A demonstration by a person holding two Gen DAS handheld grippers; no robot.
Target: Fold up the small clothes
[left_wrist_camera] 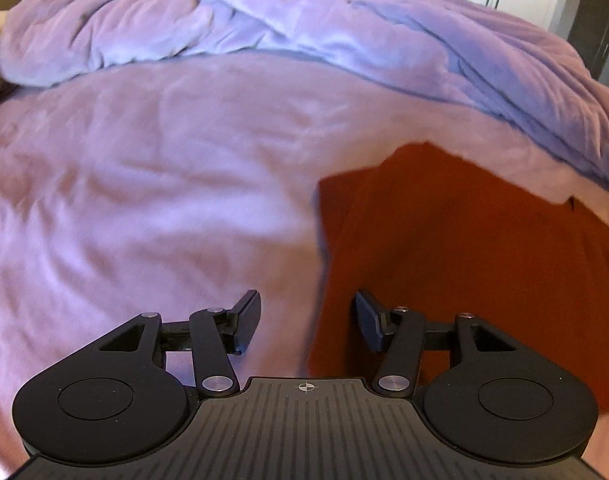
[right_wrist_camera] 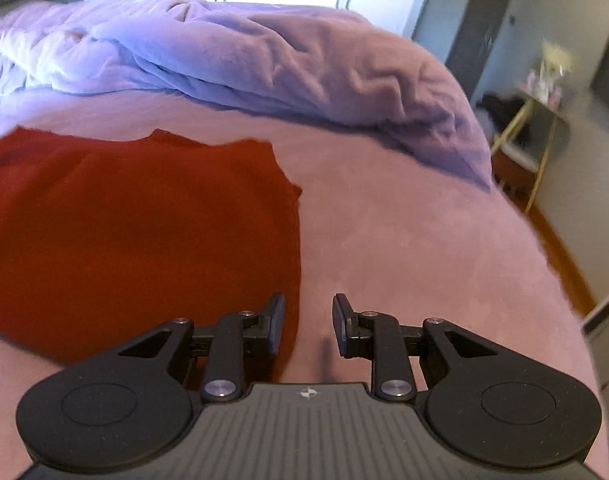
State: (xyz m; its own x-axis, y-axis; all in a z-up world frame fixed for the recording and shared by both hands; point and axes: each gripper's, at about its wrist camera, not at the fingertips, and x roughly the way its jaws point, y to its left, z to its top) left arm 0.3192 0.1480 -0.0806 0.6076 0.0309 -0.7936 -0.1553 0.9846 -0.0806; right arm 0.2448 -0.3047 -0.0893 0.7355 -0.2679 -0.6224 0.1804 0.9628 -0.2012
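Your left gripper (left_wrist_camera: 307,322) stood open and empty, its jaws straddling the left edge of the red cloth (left_wrist_camera: 464,272), which lay to its right on the bed (left_wrist_camera: 144,200). The cloth lay flat between your 2 hands, its long axis running near to far. Your right gripper (right_wrist_camera: 309,325) was open more narrowly, also empty, over the cloth's right edge. Neither hand looked nearer; each edge seemed within reach.
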